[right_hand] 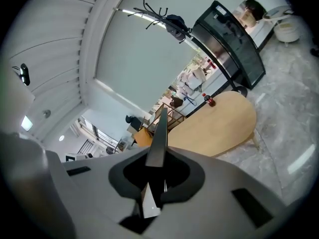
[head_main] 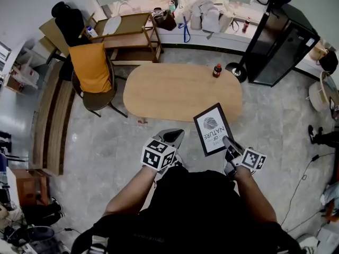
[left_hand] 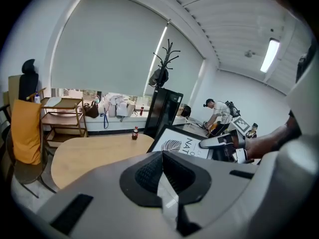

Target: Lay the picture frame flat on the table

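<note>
My right gripper (head_main: 228, 141) pinches picture frame (head_main: 211, 127) by one edge; frame held off table (head_main: 169, 91), near its rim. My left gripper (head_main: 175, 136): jaws together, empty.

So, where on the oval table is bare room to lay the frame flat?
Almost the whole light oval wooden table is bare: the left half beside the chair with orange cloth and the near edge. Only a small dark red-labelled bottle stands at its far right edge. The window ledge is crowded with bags.
</note>
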`<state>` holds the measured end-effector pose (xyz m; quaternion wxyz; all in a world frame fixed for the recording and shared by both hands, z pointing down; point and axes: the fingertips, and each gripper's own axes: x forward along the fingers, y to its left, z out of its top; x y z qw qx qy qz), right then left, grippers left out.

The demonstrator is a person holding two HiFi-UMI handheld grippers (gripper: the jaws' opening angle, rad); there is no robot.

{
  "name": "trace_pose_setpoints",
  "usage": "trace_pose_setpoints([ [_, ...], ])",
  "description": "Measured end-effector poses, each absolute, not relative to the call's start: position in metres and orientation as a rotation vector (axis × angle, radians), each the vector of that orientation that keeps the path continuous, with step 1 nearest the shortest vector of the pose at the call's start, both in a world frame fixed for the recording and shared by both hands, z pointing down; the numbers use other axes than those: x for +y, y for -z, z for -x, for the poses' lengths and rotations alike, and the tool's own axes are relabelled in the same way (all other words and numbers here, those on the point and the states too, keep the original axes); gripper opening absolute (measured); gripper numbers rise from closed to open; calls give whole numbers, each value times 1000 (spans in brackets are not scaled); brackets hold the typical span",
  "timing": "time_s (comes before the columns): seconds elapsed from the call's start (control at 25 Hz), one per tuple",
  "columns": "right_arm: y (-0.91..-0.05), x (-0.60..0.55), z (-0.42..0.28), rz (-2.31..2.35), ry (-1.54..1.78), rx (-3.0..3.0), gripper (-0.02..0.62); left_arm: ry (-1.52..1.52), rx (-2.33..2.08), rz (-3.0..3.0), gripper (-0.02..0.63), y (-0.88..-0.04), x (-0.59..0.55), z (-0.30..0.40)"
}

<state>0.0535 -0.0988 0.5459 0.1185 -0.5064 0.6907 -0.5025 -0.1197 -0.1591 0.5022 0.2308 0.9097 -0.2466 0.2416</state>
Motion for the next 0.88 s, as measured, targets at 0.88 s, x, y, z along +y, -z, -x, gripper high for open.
trace_pose_setpoints([
  [0.88,-717,-230,-121,1646,1841,1386,30,-788,-693,-2346,5,-559,-286,157],
])
